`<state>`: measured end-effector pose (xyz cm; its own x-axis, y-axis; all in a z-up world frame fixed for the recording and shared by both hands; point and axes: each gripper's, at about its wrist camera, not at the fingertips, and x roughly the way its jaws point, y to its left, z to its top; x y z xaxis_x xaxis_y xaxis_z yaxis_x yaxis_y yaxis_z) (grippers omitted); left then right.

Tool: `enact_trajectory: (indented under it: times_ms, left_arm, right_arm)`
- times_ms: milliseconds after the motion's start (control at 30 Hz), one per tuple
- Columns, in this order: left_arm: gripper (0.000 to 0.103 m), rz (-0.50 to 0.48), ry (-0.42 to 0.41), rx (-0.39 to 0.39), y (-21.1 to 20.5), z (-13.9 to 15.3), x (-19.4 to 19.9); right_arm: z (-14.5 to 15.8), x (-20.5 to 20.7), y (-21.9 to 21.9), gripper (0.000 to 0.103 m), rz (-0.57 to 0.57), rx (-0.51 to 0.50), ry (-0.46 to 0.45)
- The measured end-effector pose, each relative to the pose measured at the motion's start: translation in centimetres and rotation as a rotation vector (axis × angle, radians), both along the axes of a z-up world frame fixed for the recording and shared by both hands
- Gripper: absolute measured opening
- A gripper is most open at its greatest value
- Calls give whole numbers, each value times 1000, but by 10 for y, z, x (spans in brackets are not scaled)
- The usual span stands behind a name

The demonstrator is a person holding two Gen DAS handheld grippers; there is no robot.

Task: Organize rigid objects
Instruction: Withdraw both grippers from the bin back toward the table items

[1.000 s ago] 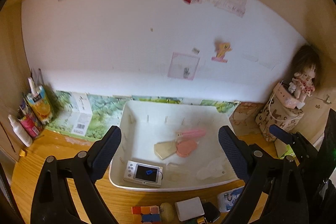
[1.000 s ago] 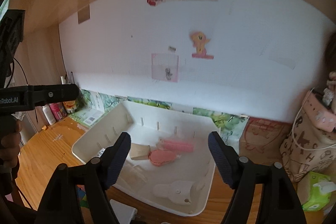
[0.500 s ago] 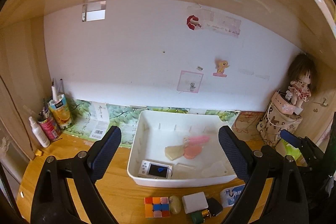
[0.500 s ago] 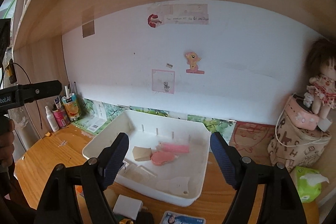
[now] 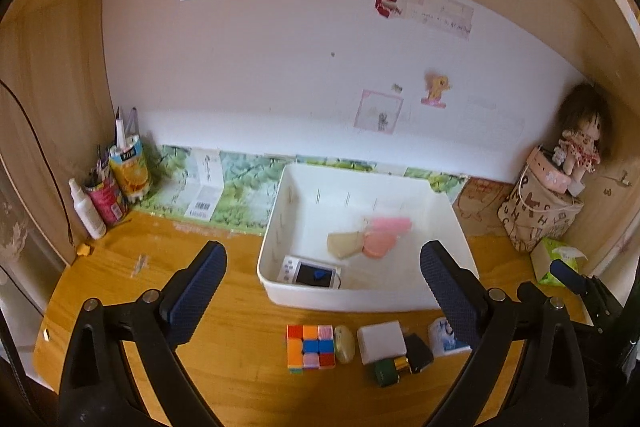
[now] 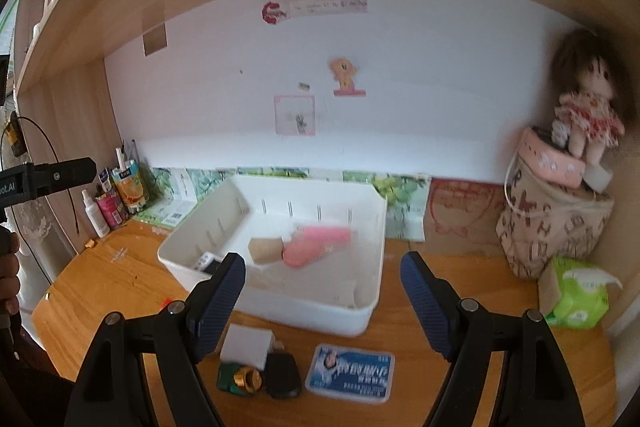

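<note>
Left gripper (image 5: 323, 283): jaws wide apart and empty; they have just been opening further, with nothing between them; it hangs above the wooden desk (image 5: 120, 283), short of the bin
Right gripper (image 6: 322, 291): jaws well apart, holding nothing; it looks over the bin's near wall
White bin (image 5: 360, 301): stands on the desk against the back wall; already holds a small white device with a dark screen (image 5: 310, 273), a tan piece (image 5: 344, 244) and pink pieces (image 5: 380, 241), the last blurred
Items still outside: a row on the desk just in front of the bin; colour cube (image 5: 310, 347), pale oval piece (image 5: 344, 343), white block (image 5: 381, 341), black key fob (image 6: 282, 375), green and gold bottle (image 6: 239, 379), blue tin (image 6: 350, 373)
Step in hand: judged to be between placements; both grippers free, no item yet selected
Progress: roughly part done; several pieces binned, about six remain
Next move calls for: lowering one gripper onto a front-row item; the white block, fob and bottle touch or nearly touch, so a clean side approach is needed
Risk: crowding between the neighbours; the flat tin may be awkward to pinch
</note>
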<state>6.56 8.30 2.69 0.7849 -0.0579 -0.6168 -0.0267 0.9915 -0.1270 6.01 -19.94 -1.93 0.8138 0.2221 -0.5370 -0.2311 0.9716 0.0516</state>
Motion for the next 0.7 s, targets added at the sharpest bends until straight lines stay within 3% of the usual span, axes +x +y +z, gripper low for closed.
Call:
enact_trajectory:
  times_ms: [700]
  left_arm:
    - [98, -38, 241, 8, -29, -49, -14]
  right_arm:
    - [-61, -32, -18, 81, -15, 7, 207]
